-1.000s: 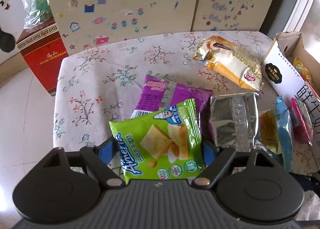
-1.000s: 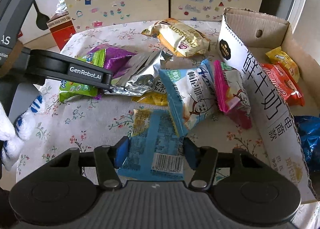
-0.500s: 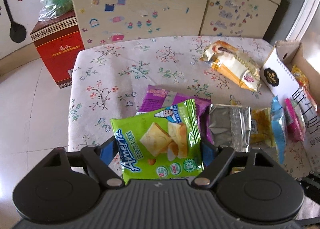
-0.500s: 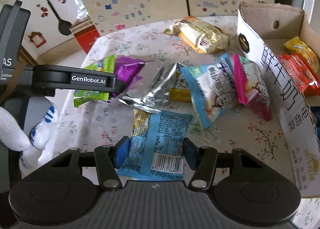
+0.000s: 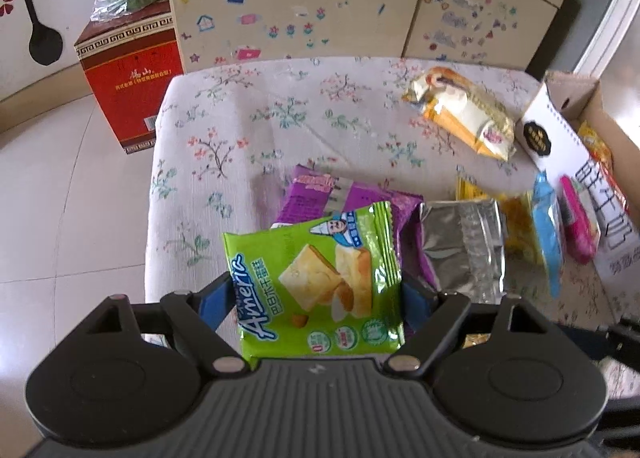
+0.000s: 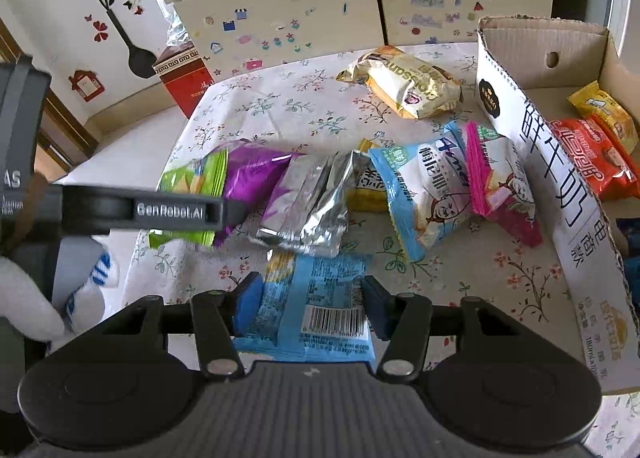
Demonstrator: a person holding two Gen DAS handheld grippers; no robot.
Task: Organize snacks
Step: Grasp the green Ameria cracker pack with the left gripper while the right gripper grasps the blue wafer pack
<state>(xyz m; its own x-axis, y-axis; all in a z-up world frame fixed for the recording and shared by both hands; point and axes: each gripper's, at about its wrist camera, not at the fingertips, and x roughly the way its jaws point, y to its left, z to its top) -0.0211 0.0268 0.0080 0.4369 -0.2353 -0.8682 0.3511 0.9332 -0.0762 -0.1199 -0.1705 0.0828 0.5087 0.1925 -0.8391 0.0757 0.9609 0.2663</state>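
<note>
My left gripper [image 5: 314,298] holds a green Aimeria snack packet [image 5: 316,282] by its side edges, clear of the floral tablecloth [image 5: 240,105]; its jaws are opening slightly. In the right wrist view that gripper [image 6: 228,213] comes in from the left with the green packet [image 6: 188,185]. My right gripper [image 6: 310,306] points down at a light-blue packet [image 6: 316,290] lying barcode-up on the cloth. Its jaws are closing and the blue pads press on the packet's two edges.
A purple packet [image 5: 360,197], a silver packet [image 5: 460,246], a croissant packet [image 5: 460,113], a blue-white packet [image 6: 424,193] and a pink one [image 6: 500,181] lie on the table. The cardboard box [image 6: 560,185] on the right holds red and yellow packets. A red carton [image 5: 128,85] stands on the floor.
The left gripper has drawn back and up with the green packet, so more table and floor show. The right jaws have narrowed onto the light-blue packet.
</note>
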